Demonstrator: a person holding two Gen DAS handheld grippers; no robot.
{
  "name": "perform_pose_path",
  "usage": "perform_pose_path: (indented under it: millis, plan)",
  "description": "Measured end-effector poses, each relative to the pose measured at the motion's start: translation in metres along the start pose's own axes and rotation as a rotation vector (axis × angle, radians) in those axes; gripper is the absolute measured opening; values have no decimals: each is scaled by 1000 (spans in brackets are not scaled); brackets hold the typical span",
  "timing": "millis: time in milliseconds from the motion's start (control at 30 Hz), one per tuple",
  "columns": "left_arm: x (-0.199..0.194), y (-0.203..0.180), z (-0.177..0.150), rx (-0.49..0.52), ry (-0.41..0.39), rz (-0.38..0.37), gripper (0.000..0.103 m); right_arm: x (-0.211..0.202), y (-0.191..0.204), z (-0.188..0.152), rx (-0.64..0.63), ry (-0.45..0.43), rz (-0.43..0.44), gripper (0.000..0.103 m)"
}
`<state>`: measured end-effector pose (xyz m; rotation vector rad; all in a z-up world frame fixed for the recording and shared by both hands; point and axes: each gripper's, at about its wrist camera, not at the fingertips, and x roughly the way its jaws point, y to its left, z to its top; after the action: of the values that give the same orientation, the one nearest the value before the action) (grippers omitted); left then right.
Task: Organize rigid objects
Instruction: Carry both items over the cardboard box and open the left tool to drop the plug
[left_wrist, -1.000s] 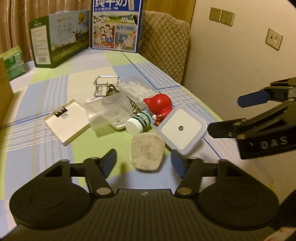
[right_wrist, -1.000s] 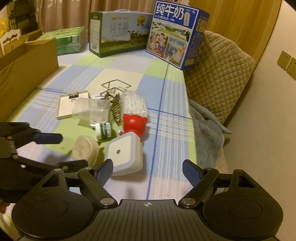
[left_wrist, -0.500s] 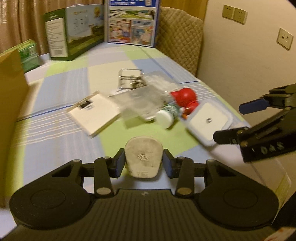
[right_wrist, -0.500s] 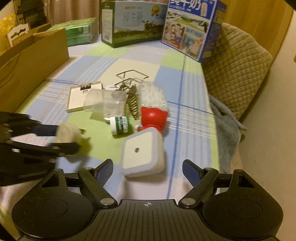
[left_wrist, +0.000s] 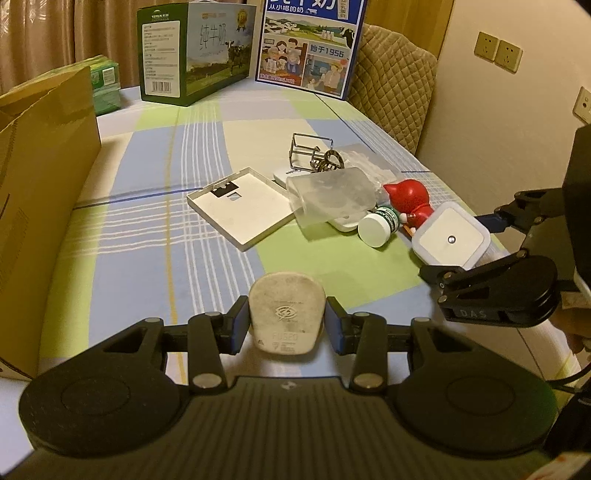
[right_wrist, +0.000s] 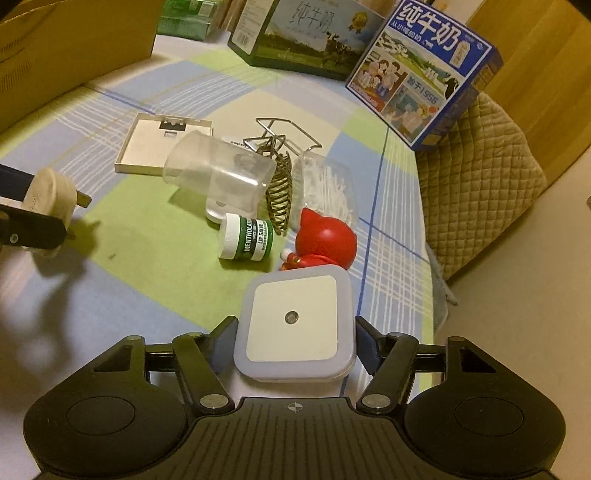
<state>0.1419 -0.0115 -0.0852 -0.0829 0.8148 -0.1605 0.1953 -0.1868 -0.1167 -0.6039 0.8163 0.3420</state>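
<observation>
Gripping the fused plug by its flat sides, the left gripper holds a light, rigid shell. The right gripper has just been closing around the night light, whose smooth plastic edges suit a side hold; contact is unclear. Beyond lie the lip salve jar and red figurine.

The plug between the left hand-held gripper pads is matt, scuffed off-white plastic; ahead of it the flat box lid looks like smooth white card; the tumbler is frosted translucent plastic; the wire rack is bare shiny metal; the red figure is glossy plastic; the night light between the right hand-held gripper pads is smooth satin white plastic; the cloth beneath is woven checked fabric; left, the carton is matt brown cardboard.
</observation>
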Motion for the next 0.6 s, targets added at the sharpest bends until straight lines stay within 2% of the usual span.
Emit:
perform_pose_path:
  millis: [233,433,600]
  plan:
    - [-13,3,1,-8,-6,0,38,-28,-2,2,112,-53,19,62]
    - [-50,10,15,2,-55,6,38,-73,-5,18,261,-123,130,62]
    - [-94,33,37,7,-111,36,38,-117,7,57,303,-228,258,62]
